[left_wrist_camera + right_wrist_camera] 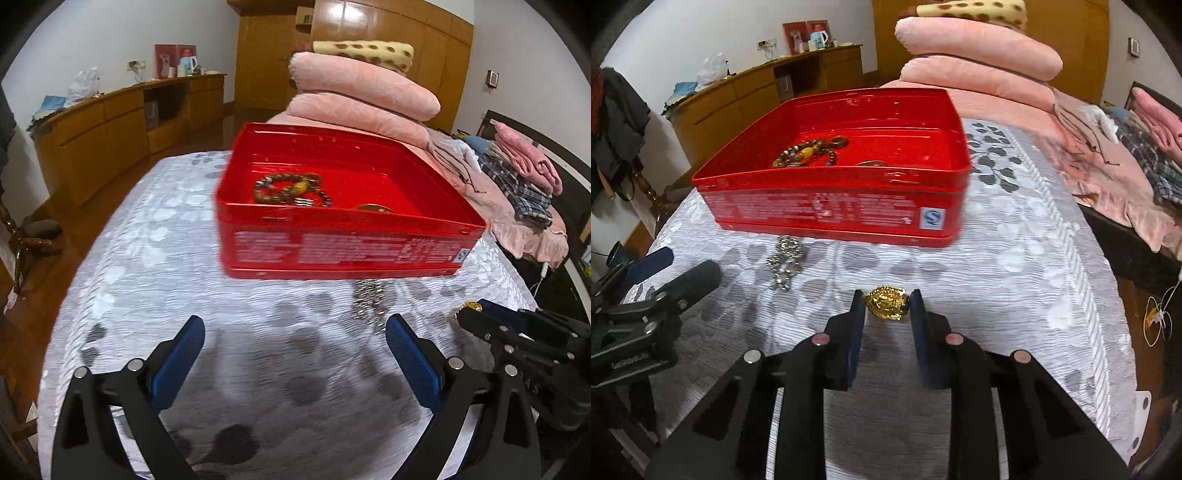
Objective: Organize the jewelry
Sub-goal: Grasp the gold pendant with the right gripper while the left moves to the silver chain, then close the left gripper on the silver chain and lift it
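Note:
A red open tin (343, 247) (831, 214) sits on the white patterned cloth. Inside it lie a brown bead bracelet (284, 188) (805, 151) and a round piece by the near wall (375, 208) (871, 162). A silver chain (367, 299) (785, 264) lies on the cloth just in front of the tin. My right gripper (887, 295) is shut on a gold ring (886, 302) just above the cloth; it also shows in the left wrist view (469, 310). My left gripper (295, 332) is open and empty, short of the tin.
Folded pink quilts (362, 88) (979, 55) are stacked behind the tin. Clothes (524, 173) lie on the bed at right. A wooden sideboard (110, 122) stands at left. The table's right edge (1123, 332) drops off toward the floor.

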`<state>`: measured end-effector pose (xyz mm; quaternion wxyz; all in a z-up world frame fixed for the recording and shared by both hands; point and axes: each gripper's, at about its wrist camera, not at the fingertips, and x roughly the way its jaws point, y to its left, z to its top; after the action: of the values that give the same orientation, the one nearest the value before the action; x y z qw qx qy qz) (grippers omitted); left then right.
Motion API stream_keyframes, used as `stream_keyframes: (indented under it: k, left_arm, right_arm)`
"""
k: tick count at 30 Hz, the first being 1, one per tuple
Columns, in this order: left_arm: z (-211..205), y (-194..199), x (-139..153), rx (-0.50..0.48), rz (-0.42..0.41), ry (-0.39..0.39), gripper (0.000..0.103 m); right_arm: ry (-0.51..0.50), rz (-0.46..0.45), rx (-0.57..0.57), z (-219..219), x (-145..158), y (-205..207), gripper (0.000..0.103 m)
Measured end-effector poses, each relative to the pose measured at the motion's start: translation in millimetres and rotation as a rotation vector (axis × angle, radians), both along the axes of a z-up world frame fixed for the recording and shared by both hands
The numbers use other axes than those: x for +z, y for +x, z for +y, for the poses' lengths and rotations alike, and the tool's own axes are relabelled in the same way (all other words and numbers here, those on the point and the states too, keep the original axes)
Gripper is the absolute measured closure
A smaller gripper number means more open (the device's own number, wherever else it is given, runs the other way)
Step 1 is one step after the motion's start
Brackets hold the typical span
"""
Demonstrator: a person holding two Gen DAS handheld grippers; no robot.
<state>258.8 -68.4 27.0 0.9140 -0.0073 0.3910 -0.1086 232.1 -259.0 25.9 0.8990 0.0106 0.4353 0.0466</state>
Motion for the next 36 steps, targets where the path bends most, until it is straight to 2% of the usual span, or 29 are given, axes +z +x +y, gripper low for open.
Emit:
stream_keyframes:
  k: [3,5,9,14,21,27,29,36]
  left_arm:
    - [-12,5,-3,-0.017,0.008,0.008,0.007]
    - [-19,10,-5,-0.023,0.020,0.011,0.013]
    - [-29,19,-10,-0.030,0.050,0.006,0.017]
    - [-35,29,-16,-0.043,0.087,-0.008,0.033]
    - [-51,38,-20,-0.062,0.105,0.013,0.039]
    - [-54,38,-21,-0.027,0.095,0.055,0.065]
    - [-50,38,-21,-0.024,0.095,0.035,0.081]
    - [-41,29,-16,-0.027,0.087,-0.012,0.083]
  right_arm:
    - [0.007,-0.002,-0.005,-8,0,0,0.079]
    - [0.014,-0.001,-0.010,-14,0,3,0.079]
    - [0.027,-0.008,-0.009,-20,0,7,0.079]
    - [0.043,-0.009,-0.001,-23,-2,12,0.079]
    - [0.065,-0.012,0.001,-27,-4,15,0.079]
    - [0.074,-0.013,0.003,-29,-5,16,0.079]
    - [0.074,-0.013,0.002,-29,-5,16,0.079]
    - [0.066,-0.016,0.002,-28,-4,15,0.079]
